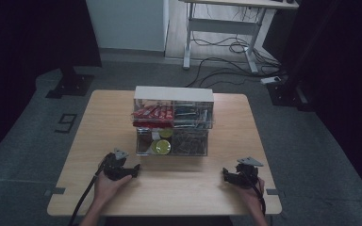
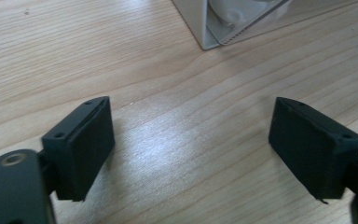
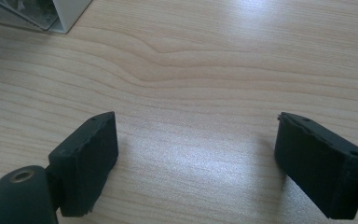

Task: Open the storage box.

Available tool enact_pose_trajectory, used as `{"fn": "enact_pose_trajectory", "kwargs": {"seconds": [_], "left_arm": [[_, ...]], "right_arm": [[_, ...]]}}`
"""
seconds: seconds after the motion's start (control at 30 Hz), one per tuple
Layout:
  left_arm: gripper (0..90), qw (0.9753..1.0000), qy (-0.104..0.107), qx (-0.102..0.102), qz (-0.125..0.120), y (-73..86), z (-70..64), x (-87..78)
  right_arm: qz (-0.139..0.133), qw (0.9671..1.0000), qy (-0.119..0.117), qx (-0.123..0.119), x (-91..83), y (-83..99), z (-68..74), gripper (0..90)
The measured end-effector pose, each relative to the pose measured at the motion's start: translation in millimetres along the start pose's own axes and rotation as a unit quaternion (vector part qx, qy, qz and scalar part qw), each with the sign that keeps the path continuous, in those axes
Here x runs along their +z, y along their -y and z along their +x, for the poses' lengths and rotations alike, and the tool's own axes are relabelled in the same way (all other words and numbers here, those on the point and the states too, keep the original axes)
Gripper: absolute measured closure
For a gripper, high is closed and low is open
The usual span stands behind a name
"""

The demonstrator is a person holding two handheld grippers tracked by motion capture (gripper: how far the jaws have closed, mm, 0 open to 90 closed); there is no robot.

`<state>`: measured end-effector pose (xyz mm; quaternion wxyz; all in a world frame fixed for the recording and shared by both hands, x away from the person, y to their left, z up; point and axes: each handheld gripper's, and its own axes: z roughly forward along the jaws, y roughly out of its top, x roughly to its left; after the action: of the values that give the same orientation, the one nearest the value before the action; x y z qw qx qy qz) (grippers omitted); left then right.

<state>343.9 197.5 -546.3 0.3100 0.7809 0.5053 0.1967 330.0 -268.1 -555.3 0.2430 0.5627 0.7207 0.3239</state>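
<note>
A small drawer cabinet [image 1: 173, 95] with a white top stands in the middle of the wooden table [image 1: 103, 122]. Its upper clear drawer [image 1: 173, 115] is pulled out with red packets and dark items inside; the lower drawer [image 1: 172, 141] is also out, holding yellow-green round tins and dark clips. My left gripper [image 1: 133, 171] rests low on the table at the near left, open, nothing between its jaws [image 2: 191, 154]. My right gripper [image 1: 226, 175] sits at the near right, also open and empty [image 3: 196, 163]. A corner of the cabinet [image 2: 214, 28] shows ahead of the left gripper.
Bare wood lies between the two grippers and in front of the cabinet. The cabinet's corner [image 3: 51, 16] shows at the upper left in the right gripper view. Beyond the table are a grey floor, a desk frame [image 1: 221, 28] and loose cables [image 1: 235, 56].
</note>
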Motion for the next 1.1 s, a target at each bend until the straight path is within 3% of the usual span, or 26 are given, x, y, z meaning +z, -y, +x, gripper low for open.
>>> {"fn": "enact_pose_trajectory", "kwargs": {"seconds": [0.37,0.5,0.8,1.1], "left_arm": [[22.9,0.9993,-0.035,0.0,-0.013,1.1,0.6,-10.7],[31.6,0.9981,-0.055,-0.005,-0.03,1.6,-0.5,-16.7],[41.6,0.9975,-0.054,-0.009,-0.046,1.0,-0.1,-27.5],[53.8,0.9981,-0.024,-0.015,-0.054,-1.3,1.7,-36.0]], "right_arm": [[-0.002,1.0,-0.005,-0.005,-0.7,0.6,-2.3,14.8],[-0.002,1.0,-0.006,-0.006,-0.9,0.7,-2.7,15.2],[-0.002,1.0,-0.006,-0.006,-1.0,0.7,-3.3,15.7],[-0.003,1.0,-0.006,-0.006,-1.1,0.7,-4.1,16.3]]}}
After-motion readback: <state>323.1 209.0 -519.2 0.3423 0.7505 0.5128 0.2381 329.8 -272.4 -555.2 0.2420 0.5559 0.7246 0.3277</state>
